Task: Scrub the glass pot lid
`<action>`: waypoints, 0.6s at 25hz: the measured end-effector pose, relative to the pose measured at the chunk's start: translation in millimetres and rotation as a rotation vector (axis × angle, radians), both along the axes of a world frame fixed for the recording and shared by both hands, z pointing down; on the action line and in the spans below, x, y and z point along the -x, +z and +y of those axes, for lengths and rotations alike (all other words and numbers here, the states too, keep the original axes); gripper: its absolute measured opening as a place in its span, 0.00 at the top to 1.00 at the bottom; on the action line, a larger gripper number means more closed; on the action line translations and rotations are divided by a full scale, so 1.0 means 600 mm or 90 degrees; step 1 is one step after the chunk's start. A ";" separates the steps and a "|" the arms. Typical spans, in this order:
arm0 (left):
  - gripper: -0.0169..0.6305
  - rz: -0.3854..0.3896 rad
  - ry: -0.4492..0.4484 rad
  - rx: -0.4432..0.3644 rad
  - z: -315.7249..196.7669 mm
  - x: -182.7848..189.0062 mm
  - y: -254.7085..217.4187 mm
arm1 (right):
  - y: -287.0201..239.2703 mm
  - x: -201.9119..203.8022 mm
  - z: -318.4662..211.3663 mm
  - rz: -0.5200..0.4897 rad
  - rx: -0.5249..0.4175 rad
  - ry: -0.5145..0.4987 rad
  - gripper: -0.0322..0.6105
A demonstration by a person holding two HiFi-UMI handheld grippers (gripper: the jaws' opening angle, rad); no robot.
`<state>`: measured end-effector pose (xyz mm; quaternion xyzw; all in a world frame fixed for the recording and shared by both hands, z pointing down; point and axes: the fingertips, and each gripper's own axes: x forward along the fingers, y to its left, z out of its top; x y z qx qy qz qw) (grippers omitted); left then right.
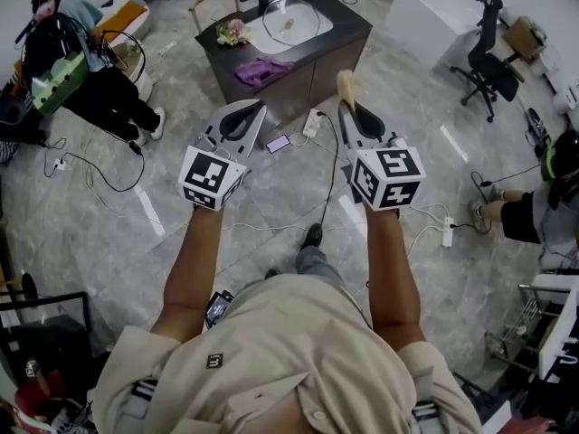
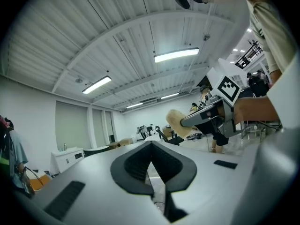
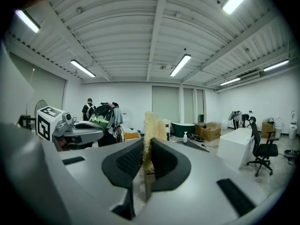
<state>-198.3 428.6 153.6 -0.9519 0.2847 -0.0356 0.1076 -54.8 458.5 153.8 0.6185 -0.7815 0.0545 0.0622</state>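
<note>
Glass pot lid (image 1: 289, 18) lies in the white sink basin (image 1: 318, 27) set into the dark counter (image 1: 349, 36). It is small in the head view, and its rim is hard to tell from the basin. A purple cloth (image 1: 258, 69) is bunched near the counter's near edge, and flowers (image 1: 232, 33) stand at its left edge. Both grippers are held over the floor, well apart from the counter.

The right gripper (image 3: 145, 146) has its 2 jaws pinched on a pale fibrous scrubber (image 3: 150, 125). The scrubber's top sticks out past the tips and its lower end is hidden between the pads. The left gripper (image 2: 151, 146) has its jaw tips pressed together with nothing between them. Marker cubes hide both hands in the head view.
</note>
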 end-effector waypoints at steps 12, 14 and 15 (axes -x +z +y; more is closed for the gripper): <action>0.95 -0.015 -0.055 0.018 -0.175 -0.121 0.013 | 0.021 -0.127 -0.207 -0.013 0.024 -0.060 0.89; 0.95 -0.019 -0.063 0.020 -0.195 -0.141 0.018 | 0.024 -0.147 -0.229 -0.014 0.025 -0.070 0.89; 0.95 -0.021 -0.067 0.021 -0.204 -0.151 0.020 | 0.026 -0.157 -0.239 -0.015 0.025 -0.073 0.89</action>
